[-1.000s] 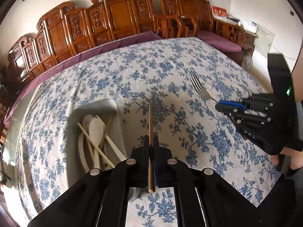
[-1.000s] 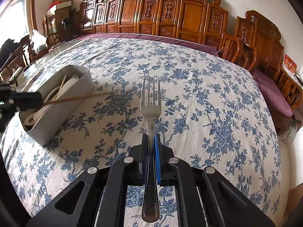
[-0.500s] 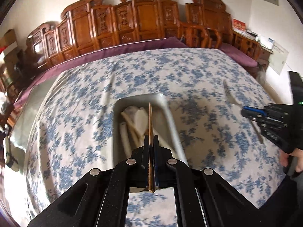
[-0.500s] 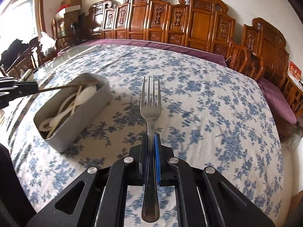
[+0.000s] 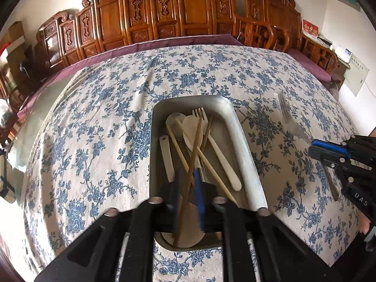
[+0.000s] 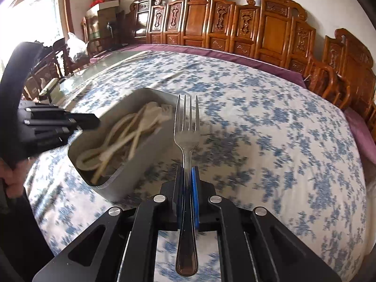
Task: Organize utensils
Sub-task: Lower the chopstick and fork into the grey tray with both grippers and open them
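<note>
A grey metal tray (image 5: 244, 145) on the flowered tablecloth holds white spoons, a white fork and several wooden chopsticks; it also shows in the right wrist view (image 6: 122, 178). My left gripper (image 5: 188, 183) is over the tray's near end with its jaws slightly parted around a brown chopstick (image 5: 195, 150) that slants loosely between them. My right gripper (image 6: 188, 176) is shut on a metal fork (image 6: 186, 127), tines forward, just right of the tray. It shows in the left wrist view (image 5: 317, 148) at the right, its fork blurred.
Carved wooden chairs (image 5: 188, 16) line the table's far side. A purple cloth edge (image 6: 211, 51) runs along the back. Boxes and a bag (image 6: 77, 44) stand at the far left near the window.
My left gripper moved left over the tray and dropped low, and its jaws parted around the chopstick. My right gripper carried the fork left toward the tray.
</note>
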`<state>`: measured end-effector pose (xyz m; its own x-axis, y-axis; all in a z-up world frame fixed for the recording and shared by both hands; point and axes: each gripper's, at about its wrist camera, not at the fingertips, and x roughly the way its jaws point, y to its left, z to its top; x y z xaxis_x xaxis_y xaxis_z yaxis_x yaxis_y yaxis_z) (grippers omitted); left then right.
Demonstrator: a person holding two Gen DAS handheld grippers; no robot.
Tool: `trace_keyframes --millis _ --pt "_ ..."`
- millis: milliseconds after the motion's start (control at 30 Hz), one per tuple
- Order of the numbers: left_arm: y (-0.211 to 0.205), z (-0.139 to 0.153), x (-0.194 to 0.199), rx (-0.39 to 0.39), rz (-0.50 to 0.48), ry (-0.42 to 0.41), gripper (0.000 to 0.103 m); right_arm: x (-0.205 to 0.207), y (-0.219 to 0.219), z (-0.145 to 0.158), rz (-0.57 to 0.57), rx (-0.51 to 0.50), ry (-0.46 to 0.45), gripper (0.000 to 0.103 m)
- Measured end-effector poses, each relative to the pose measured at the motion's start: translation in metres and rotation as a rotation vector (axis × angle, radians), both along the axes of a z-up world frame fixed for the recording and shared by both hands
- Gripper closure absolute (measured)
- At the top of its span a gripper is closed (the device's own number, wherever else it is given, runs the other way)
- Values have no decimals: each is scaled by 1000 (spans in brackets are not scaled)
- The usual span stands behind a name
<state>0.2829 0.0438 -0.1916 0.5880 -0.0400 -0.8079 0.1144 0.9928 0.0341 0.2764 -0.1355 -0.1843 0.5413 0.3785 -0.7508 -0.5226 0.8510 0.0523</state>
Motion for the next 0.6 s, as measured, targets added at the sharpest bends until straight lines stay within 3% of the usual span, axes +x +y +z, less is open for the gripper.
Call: trace_keyframes --millis 33,233,600 --pt "2 0 -1 1 3 -5 80 1 8 1 5 13 8 95" --pt "20 7 -6 4 36 -30 75 13 54 6 10 105 49 95" --pt "60 23 -18 -10 131 -54 74 43 110 -20 -56 188 142 94"
